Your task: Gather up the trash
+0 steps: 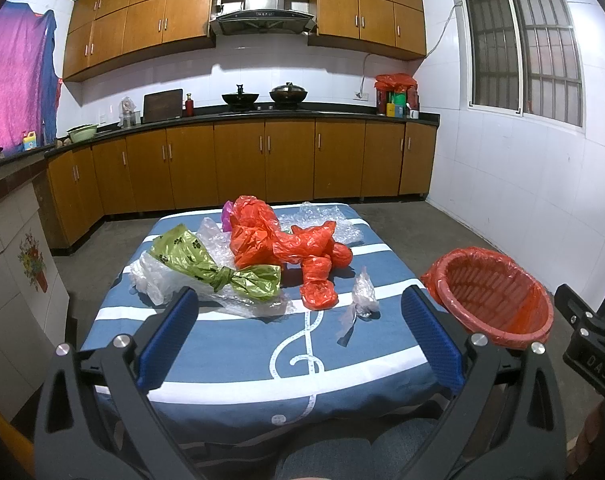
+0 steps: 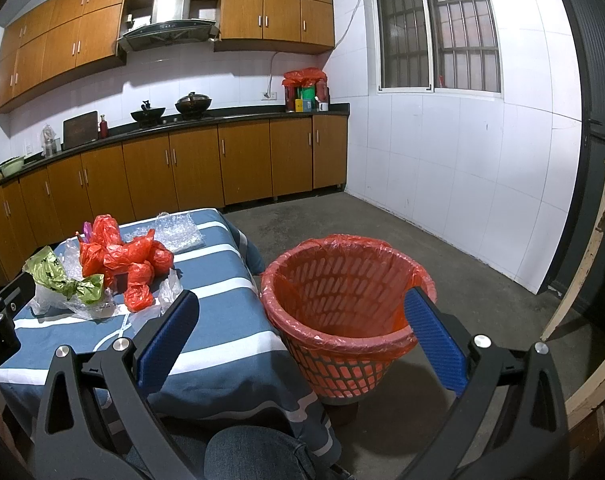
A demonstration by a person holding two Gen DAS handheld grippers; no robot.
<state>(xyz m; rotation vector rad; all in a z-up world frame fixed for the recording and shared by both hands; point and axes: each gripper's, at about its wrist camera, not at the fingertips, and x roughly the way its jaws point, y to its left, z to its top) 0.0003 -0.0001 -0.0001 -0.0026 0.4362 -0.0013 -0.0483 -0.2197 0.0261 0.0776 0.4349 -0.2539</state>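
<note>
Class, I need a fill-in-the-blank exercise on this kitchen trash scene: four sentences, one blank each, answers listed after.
1. The bin beside the table is lined with a ____ plastic bag.
2. The tied green bag is printed with black ____ prints.
3. The left gripper and the right gripper both have their jaws ____.
4. The blue tablecloth carries a white treble ____ design.

Missing words: red; paw; open; clef

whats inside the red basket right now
Only the red plastic liner shows inside the basket; no trash is visible in it. The near rim hides the very bottom. The bags lie on the table.
</note>
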